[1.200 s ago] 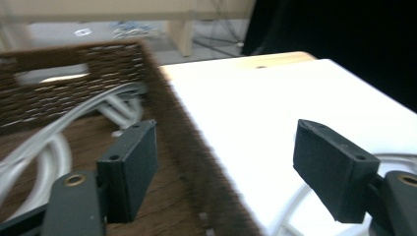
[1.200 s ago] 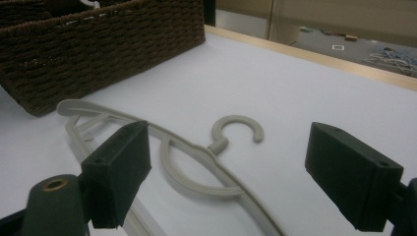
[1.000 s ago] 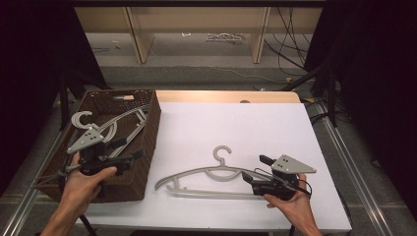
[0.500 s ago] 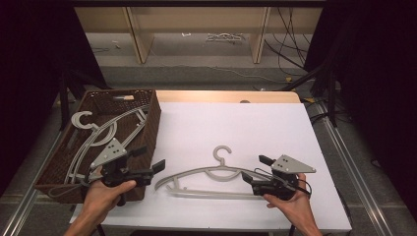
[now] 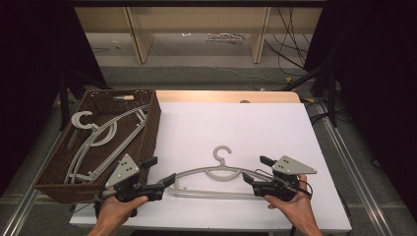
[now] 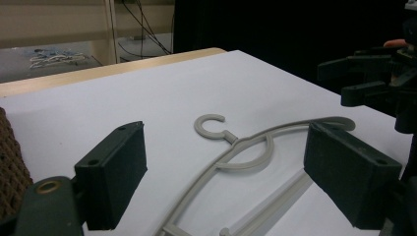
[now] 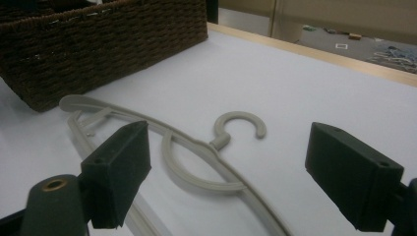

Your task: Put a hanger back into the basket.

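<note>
From the high view, the left gripper (image 5: 158, 173) had left its place over the wicker basket (image 5: 147, 132) and come down beside the left end of the grey hanger (image 5: 216, 172) lying flat on the white table (image 5: 236, 128); its jaws had just been opening and stood wide, with nothing between them. The right gripper (image 5: 253, 170) had kept its place at the hanger's right end, jaws apart — so both hands looked set to lift the hanger together, probably toward the basket where other hangers (image 5: 98, 137) already lay. In the left gripper view, the hanger (image 6: 246, 152) lay ahead between the spread jaws, untouched. In the right gripper view, the hanger (image 7: 196, 147) ran between open jaws, the basket (image 7: 98, 44) beyond. No brand, label or writing could be read anywhere.
</note>
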A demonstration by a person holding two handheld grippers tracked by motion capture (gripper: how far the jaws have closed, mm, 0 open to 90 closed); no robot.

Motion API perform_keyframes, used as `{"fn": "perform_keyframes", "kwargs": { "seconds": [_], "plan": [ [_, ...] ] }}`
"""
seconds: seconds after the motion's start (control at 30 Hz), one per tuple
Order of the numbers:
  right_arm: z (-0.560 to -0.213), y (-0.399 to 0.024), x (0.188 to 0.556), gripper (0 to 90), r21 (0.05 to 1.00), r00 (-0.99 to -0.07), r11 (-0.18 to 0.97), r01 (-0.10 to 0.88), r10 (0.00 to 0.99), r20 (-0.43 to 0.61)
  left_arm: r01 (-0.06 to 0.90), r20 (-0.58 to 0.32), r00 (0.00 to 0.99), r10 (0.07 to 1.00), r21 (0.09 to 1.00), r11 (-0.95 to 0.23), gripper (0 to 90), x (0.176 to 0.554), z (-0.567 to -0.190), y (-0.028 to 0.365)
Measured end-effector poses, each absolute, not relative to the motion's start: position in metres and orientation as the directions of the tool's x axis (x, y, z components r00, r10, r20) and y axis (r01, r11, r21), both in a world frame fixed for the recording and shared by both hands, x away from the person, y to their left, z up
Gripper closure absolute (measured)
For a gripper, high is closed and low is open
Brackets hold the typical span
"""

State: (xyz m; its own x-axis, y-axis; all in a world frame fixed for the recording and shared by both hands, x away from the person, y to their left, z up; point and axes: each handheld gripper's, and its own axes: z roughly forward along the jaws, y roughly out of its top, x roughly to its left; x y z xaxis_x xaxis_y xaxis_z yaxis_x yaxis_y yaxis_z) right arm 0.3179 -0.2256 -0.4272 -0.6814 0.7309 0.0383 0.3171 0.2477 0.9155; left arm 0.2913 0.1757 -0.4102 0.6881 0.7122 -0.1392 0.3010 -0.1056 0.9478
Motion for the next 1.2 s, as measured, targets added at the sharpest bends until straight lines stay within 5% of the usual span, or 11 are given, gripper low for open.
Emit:
{"fn": "perform_keyframes", "kwargs": {
  "seconds": [0.37,0.8,1.2],
  "plan": [
    [-0.43,-0.224,0.319,16.7,0.906,-0.681,0.3,0.299,0.732,-0.017,0.288,-0.124,0.686,0.717,0.951,-0.11,16.2,0.289,-0.426,0.173],
    [-0.451,-0.211,0.346,17.6,0.745,-0.746,0.554,0.371,0.656,-0.117,0.29,-0.095,0.7,0.708,0.944,-0.16,16.2,0.289,-0.441,0.168],
    [-0.46,-0.2,0.387,36.5,0.587,-0.791,0.688,0.427,0.598,-0.126,0.298,-0.097,0.717,0.691,0.938,-0.176,16.4,0.286,-0.443,0.162]
  ]
}}
